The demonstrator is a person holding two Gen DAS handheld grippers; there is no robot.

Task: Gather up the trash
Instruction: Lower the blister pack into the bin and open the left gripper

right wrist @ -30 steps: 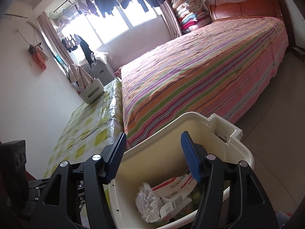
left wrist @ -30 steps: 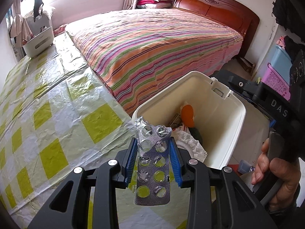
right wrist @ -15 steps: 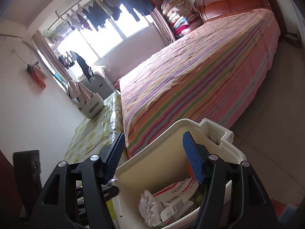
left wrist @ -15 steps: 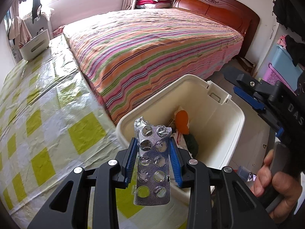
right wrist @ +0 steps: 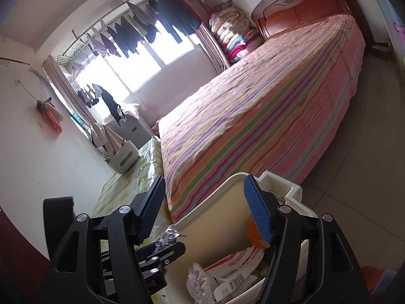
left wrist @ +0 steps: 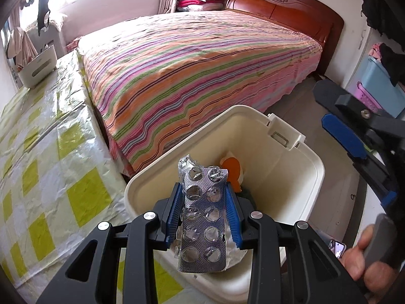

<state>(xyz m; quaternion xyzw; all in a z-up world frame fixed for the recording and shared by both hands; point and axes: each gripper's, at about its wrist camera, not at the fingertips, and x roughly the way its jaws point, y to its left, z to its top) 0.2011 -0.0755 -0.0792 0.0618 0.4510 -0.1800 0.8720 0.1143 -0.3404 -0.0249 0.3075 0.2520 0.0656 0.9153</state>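
Observation:
A crumpled silver blister pack (left wrist: pixel 203 217) stands upright between the blue pads of my left gripper (left wrist: pixel 203 190), which is shut on it. It hangs just over the near rim of the cream plastic bin (left wrist: pixel 316 167). The bin holds an orange item (left wrist: pixel 233 169), a white lace scrap (right wrist: pixel 200 278) and a barcoded packet (right wrist: pixel 235 266). My right gripper (right wrist: pixel 203 185) hovers open over the bin (right wrist: pixel 215 217) with nothing between its fingers. In the left wrist view it shows at the right (left wrist: pixel 341 136). The pack's tip (right wrist: pixel 170 235) shows at the lower left of the right wrist view.
A striped bed (left wrist: pixel 202 76) lies behind the bin. At the left is a table with a yellow-check plastic cover (left wrist: pixel 50 177), and a white basket (left wrist: pixel 38 71) stands at its far end. Blue and purple storage boxes (left wrist: pixel 379 93) stand at the right. A hand (left wrist: pixel 364 261) holds the right gripper's handle.
My left gripper has carried the blister pack from over the table edge to over the bin's near rim. The right gripper has rolled, drifted aside and spread its jaws a little wider.

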